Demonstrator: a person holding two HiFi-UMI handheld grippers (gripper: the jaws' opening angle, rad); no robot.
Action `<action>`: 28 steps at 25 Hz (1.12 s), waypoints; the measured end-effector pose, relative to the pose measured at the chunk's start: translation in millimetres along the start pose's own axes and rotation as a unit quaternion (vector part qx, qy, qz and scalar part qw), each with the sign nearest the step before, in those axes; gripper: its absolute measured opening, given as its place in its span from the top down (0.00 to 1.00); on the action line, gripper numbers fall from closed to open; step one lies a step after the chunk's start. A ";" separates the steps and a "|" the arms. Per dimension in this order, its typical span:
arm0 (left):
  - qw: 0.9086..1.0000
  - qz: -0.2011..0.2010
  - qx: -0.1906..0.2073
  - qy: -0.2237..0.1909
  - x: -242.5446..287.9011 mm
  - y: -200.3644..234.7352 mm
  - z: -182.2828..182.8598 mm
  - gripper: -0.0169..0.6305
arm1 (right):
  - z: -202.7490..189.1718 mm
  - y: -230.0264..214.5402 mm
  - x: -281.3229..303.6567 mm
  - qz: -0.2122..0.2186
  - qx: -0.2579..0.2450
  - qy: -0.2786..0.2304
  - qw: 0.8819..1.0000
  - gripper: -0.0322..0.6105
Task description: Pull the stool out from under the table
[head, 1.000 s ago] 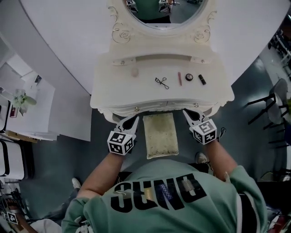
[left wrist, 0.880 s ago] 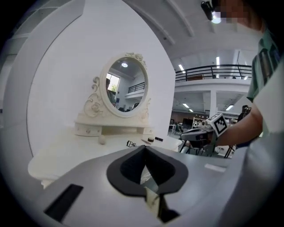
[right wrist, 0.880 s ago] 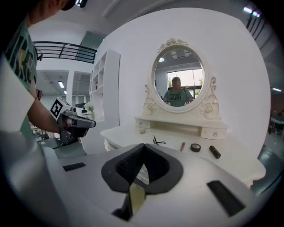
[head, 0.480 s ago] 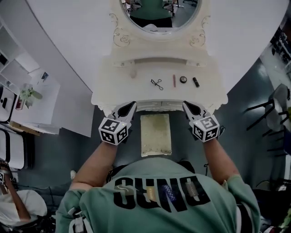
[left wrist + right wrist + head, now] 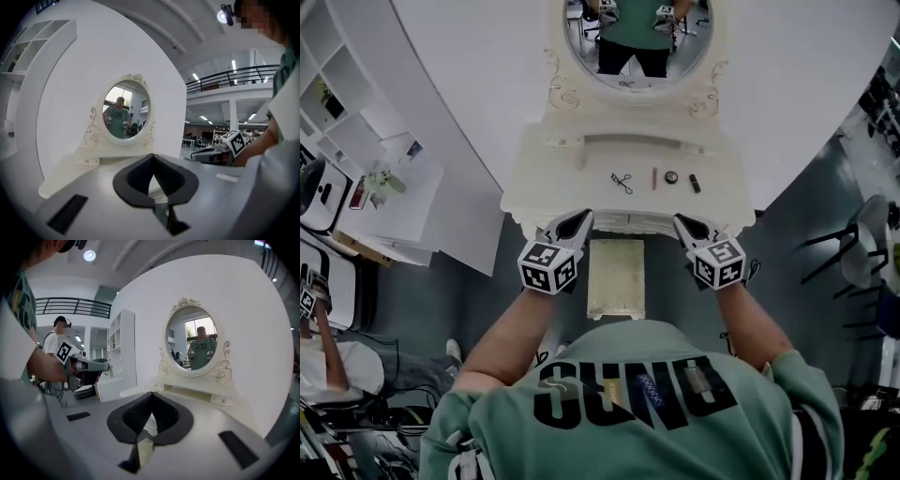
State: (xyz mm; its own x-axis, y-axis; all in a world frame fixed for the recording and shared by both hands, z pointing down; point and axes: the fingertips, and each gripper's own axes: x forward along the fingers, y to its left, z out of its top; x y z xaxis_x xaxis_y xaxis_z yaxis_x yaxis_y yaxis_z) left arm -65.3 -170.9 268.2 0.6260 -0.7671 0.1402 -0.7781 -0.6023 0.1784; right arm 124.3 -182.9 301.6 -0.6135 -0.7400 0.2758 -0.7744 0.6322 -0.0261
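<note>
The stool lies between my left gripper and right gripper. The table stands just ahead of both, the mirror at its back.

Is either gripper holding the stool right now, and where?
Nothing is held. The left gripper and the right gripper are both shut and empty. In the head view, the stool stands free between them.

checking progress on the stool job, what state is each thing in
white ornate dressing table: standing, oval mirror upright on it
cream cushioned stool: seat up, mostly out from under the table, far end at its front edge
left gripper: jaws shut, empty
right gripper: jaws shut, empty
black eyelash curler: lying flat on the tabletop
</note>
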 end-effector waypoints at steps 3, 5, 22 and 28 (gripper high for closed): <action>1.000 -0.016 -0.003 0.010 -19.2 21.2 -1.9 0.96 | 3.1 22.1 8.8 -0.031 0.034 -0.009 0.999 0.96; 0.999 -0.032 0.006 0.022 -33.3 31.1 -1.2 0.96 | 4.1 41.2 11.5 -0.048 0.042 -0.006 0.998 0.96; 1.000 0.002 0.001 -0.006 -72.9 -22.0 1.0 0.96 | 25.0 60.5 -43.5 -0.016 0.011 -0.009 1.000 0.96; 1.000 0.009 -0.006 -0.005 -80.6 -22.3 0.7 0.96 | 15.8 59.8 -44.7 -0.022 0.029 -0.010 0.999 0.96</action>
State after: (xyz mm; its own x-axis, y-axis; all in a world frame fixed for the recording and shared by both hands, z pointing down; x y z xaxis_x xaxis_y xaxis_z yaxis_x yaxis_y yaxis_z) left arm -98.4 -95.7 252.3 0.6116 -0.7799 0.1329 -0.7882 -0.5862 0.1873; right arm 103.0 -115.6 272.5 -0.5813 -0.7716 0.2583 -0.8078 0.5853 -0.0697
